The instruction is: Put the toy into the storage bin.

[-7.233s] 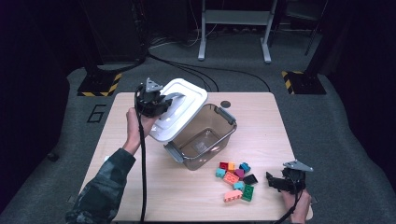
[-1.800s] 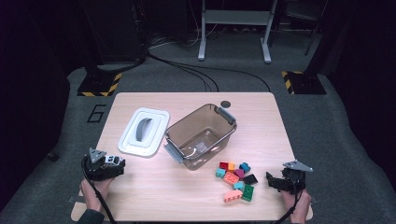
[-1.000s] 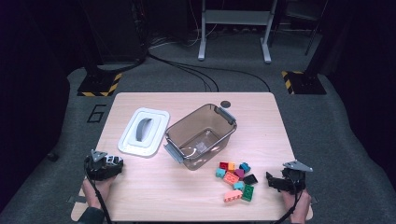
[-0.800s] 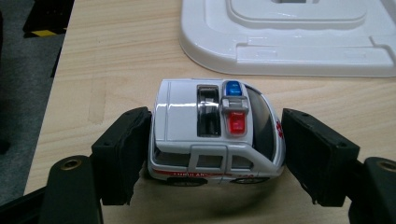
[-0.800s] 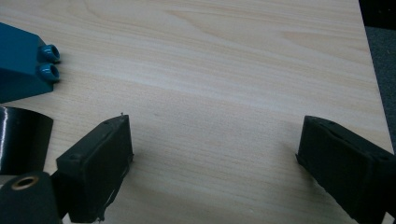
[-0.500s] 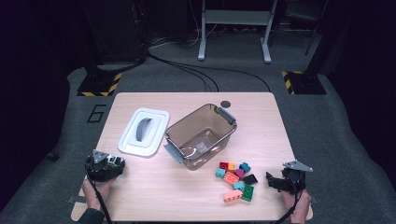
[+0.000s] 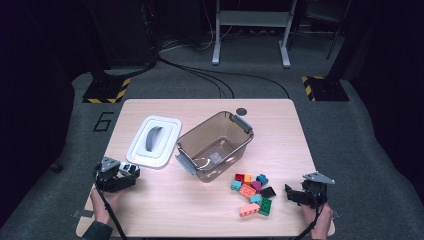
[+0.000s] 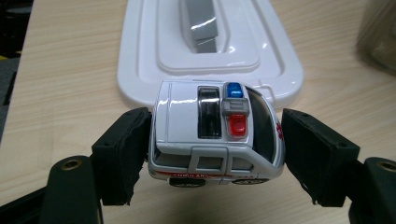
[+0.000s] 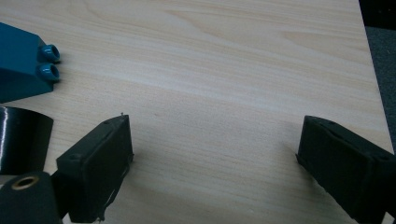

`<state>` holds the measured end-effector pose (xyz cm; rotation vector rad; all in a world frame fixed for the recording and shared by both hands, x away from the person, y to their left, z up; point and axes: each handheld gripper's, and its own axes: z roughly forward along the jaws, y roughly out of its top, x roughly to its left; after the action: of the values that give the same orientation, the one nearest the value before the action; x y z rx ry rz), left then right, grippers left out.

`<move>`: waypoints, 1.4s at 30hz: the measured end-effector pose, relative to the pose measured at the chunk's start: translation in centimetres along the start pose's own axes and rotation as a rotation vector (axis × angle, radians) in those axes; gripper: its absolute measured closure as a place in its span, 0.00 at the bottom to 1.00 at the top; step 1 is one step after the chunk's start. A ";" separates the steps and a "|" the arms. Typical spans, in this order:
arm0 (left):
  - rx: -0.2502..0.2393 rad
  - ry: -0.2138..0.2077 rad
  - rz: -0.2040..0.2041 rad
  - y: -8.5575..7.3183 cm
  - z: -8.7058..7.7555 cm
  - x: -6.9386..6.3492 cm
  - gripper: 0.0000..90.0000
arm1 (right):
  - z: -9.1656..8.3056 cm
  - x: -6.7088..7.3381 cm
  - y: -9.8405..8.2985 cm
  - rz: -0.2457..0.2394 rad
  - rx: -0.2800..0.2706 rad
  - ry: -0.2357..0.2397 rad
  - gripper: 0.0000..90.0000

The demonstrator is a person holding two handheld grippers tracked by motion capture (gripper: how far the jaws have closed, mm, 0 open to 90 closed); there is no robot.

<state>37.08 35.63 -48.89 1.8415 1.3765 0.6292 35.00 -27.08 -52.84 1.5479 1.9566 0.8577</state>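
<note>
The left gripper held a small white toy ambulance between its two black pads. The pad on one side pressed against the rear of the toy, and the other pad sat at its windscreen end, where a sliver of gap seemed to remain, so whether that side truly pressed on it could not be told for certain. The jaws stood about half open around the toy's length. The ambulance carried a blue and a red light on its roof and red lettering along its lower side.

Taking the white lid as the landmark, the ambulance sat just in front of the lid's near edge, at its near left corner in the high view, close to it, but whether it touched could not be told. In the left gripper view the lid lay flat on the wooden table directly beyond the toy, its grey handle facing up.

To the right of the lid stood a clear brownish box, just beside it. Farther right and nearer the person lay a cluster of coloured bricks.

The right gripper, well apart from the lid at the table's near right corner, rested with its jaws wide open and nothing between them, a blue brick off to one side.
</note>
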 end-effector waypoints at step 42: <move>-0.053 -0.273 0.126 8.6 -1.5 -5.5 0.29 | 0.0 0.0 0.0 -0.002 0.000 0.001 0.10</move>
<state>39.35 29.53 -40.84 1.9028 1.0629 0.4517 35.01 -27.10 -52.85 1.5461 1.9582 0.8577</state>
